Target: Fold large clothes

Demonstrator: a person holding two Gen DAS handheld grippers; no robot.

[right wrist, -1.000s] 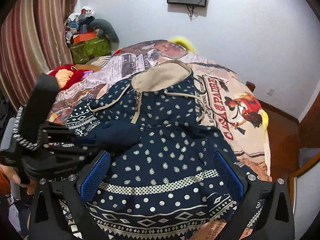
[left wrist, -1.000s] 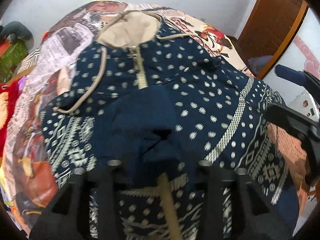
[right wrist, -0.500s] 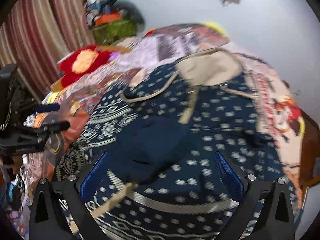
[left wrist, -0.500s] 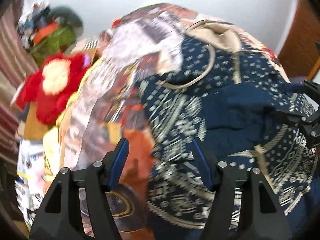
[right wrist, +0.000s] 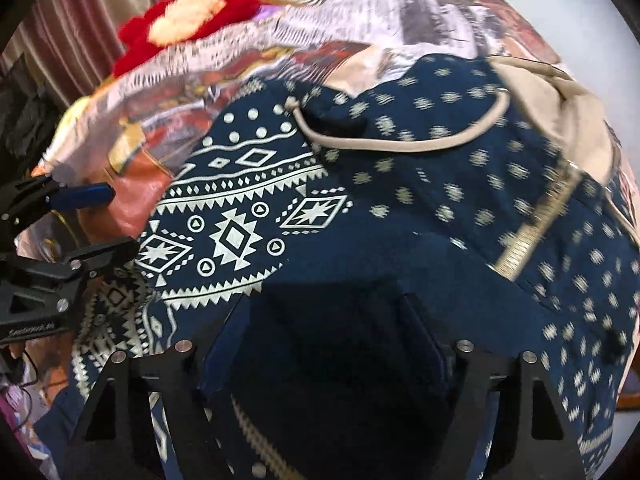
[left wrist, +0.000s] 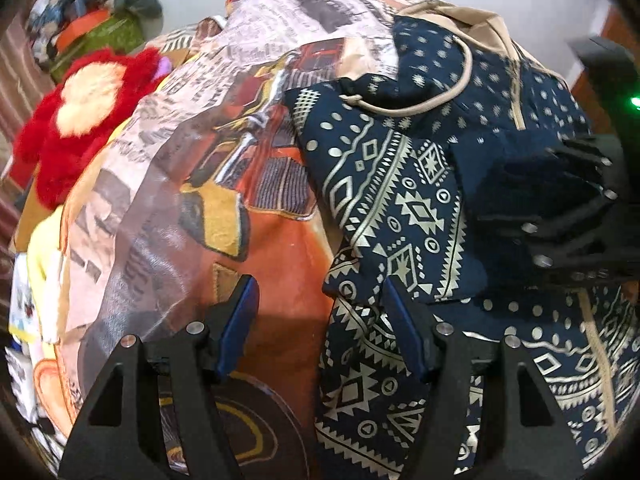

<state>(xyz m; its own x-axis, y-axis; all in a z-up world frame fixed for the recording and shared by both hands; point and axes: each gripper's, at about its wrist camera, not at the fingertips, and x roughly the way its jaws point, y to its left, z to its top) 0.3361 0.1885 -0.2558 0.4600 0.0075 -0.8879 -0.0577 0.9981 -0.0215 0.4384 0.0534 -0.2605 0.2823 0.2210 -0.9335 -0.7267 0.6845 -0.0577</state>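
A navy hoodie with cream patterns, a beige-lined hood and beige drawstrings lies spread on a bed. Its sleeve is folded across the chest and ends in a plain dark cuff. My right gripper points down over that cuff. Its jaws are closing with the dark cloth between them; I cannot see the pads pressing it. My left gripper stands open at the hoodie's left edge, one finger over the bedspread and the other at the patterned hem, holding nothing. Each gripper shows in the other's view: right gripper, left gripper.
A printed bedspread covers the bed under the hoodie. A red plush toy lies at the far left beside a green box with clutter on top. Striped curtains hang behind, and a white wall stands beyond the bed.
My left gripper let go of the dark sleeve cloth and swung left to the hoodie's edge. My right gripper dropped onto the dark cuff and its jaws narrowed.
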